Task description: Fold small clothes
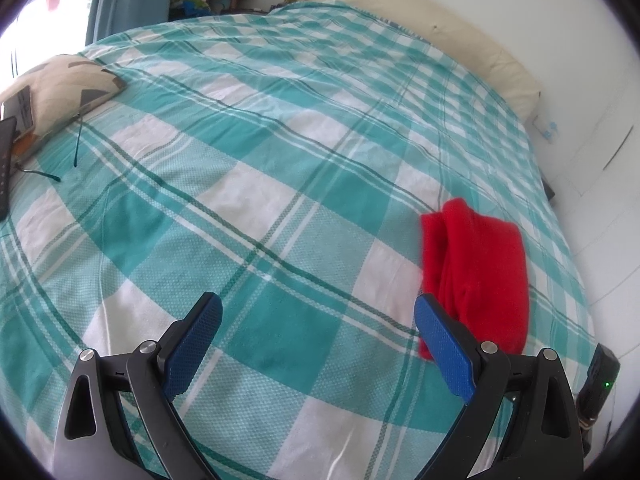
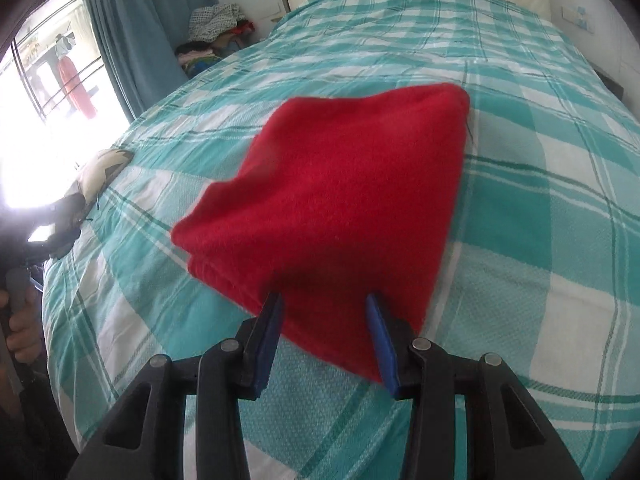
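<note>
The right gripper (image 2: 324, 300) is clamping the near edge of the folded red garment (image 2: 340, 184) over the checked bedspread (image 2: 560, 220). The left wrist view is showing the left gripper (image 1: 318, 312) spread wide and empty, garment at four o'clock; the right view alone is showing a hand (image 2: 22, 320) at nine o'clock.
</note>
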Available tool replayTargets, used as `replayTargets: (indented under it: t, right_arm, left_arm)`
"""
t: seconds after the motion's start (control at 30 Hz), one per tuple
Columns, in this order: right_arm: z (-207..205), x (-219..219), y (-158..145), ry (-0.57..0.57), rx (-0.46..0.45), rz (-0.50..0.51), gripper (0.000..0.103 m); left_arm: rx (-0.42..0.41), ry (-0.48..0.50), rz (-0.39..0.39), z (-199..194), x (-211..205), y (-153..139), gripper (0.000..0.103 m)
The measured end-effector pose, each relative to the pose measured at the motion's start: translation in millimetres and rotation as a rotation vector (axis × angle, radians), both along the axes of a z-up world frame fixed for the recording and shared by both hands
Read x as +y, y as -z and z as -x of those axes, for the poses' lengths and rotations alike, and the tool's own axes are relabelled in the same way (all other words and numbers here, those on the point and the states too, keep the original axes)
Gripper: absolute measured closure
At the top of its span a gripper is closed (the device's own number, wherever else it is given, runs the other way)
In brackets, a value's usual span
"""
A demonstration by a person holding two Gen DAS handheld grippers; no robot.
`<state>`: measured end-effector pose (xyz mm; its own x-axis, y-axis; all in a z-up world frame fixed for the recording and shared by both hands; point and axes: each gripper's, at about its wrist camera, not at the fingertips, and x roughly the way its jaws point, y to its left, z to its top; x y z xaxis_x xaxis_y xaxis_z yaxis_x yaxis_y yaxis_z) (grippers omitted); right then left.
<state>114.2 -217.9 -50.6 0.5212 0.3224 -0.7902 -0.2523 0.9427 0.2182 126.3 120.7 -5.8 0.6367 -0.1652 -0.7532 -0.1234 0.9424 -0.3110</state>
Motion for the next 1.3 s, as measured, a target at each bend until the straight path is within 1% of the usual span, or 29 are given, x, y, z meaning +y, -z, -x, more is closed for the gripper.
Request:
replayTargets:
  t: [0.07,0.17,0.23,0.3,0.33,0.4,0.43,0.63,0.8,0.97,1.07,1.3]
  right_arm:
    - [14,-1,-2,0.007,-0.035,0.011,0.06]
    - [30,-8,-12,0.032,-0.065,-0.016,0.06]
    - [40,-13,-18,0.05,-0.087,-0.014,0.057]
    - [50,-19,-23,0.067,-0.112,-0.003,0.047]
    - [55,-22,-25,0.078,-0.126,0.003,0.044]
    - [64,-27,-27,0.102,-0.148,0.008,0.035]
    - [68,-30,-28,0.113,-0.153,0.006,0.034]
    - [88,-39,-22,0.141,-0.159,0.002,0.034]
    - [104,-47,-18,0.162,-0.187,0.003,0.033]
    - [121,-60,-15,0.19,-0.226,-0.021,0.033]
    - [129,-67,-14,0.199,-0.235,-0.054,0.033]
    - [138,-67,-31,0.171,-0.307,-0.1,0.033]
  left_arm:
    - [0.003,0.008,-0.007,0,-4,1,0.005]
    - [0.007,0.02,-0.015,-1,-9,2,0.005]
    - [0.007,0.028,-0.02,-1,-12,2,0.005]
    - [0.007,0.037,-0.027,0,-16,2,0.005]
    - [0.008,0.04,-0.029,0,-17,3,0.005]
    - [0.01,0.046,-0.033,0,-19,3,0.005]
    - [0.011,0.048,-0.035,1,-20,3,0.005]
    - [0.013,0.05,-0.044,1,-24,4,0.005]
    - [0.016,0.056,-0.062,1,-30,6,0.005]
    - [0.025,0.072,-0.089,1,-41,10,0.005]
    - [0.027,0.084,-0.114,2,-49,12,0.005]
    - [0.032,0.112,-0.176,3,-68,17,0.005]
